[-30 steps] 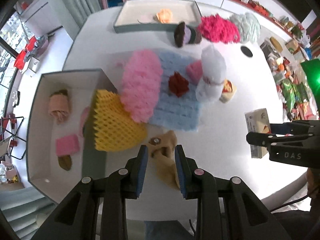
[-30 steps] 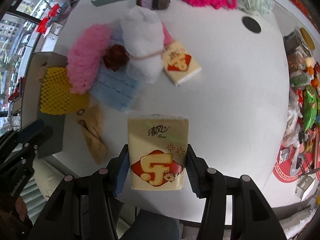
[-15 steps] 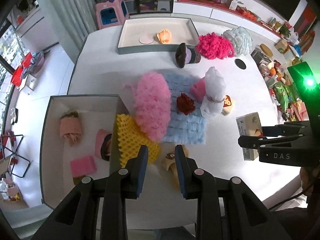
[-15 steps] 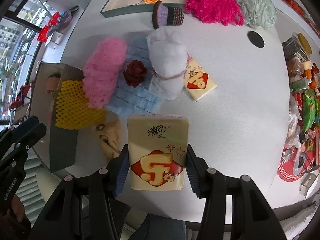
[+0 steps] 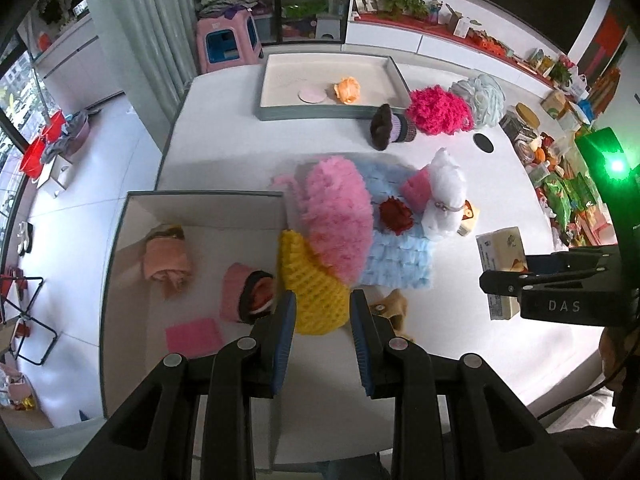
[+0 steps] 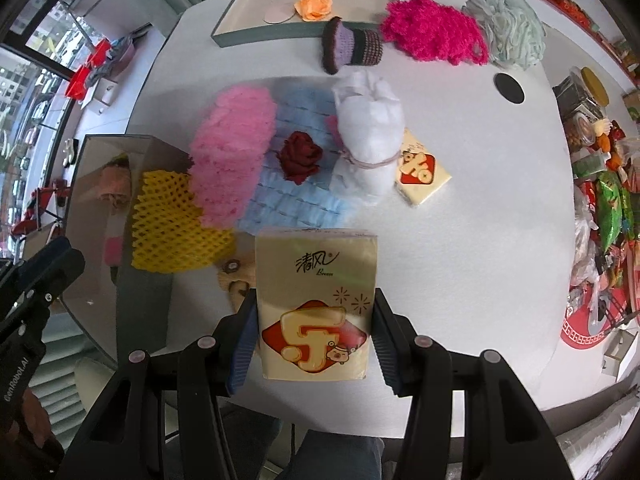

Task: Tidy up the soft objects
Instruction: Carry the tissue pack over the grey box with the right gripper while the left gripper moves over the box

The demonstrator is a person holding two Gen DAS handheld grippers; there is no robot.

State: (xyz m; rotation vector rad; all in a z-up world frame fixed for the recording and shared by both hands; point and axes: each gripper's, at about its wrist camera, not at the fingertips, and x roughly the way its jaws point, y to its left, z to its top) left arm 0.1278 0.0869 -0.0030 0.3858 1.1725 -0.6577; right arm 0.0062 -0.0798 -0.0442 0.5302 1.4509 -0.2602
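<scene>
My right gripper is shut on a yellow tissue pack, held above the table's near edge. A second tissue pack lies beside a white stuffed bag. My left gripper hangs over the yellow foam net, its jaws narrowed to a small gap with nothing between them. A tan soft toy lies on the table just right of it. A pink fluffy piece, a blue cloth and a dark red rose are piled in the middle.
The near box on the left holds a rolled peach towel, a pink roll and a pink square. The far tray holds an orange flower. A knitted hat, a magenta pouf and a pale green pouf lie behind.
Both grippers have risen and drawn back, so more of the table shows. The left one has shifted from over the tan toy to over the yellow net. The right still holds the pack.
</scene>
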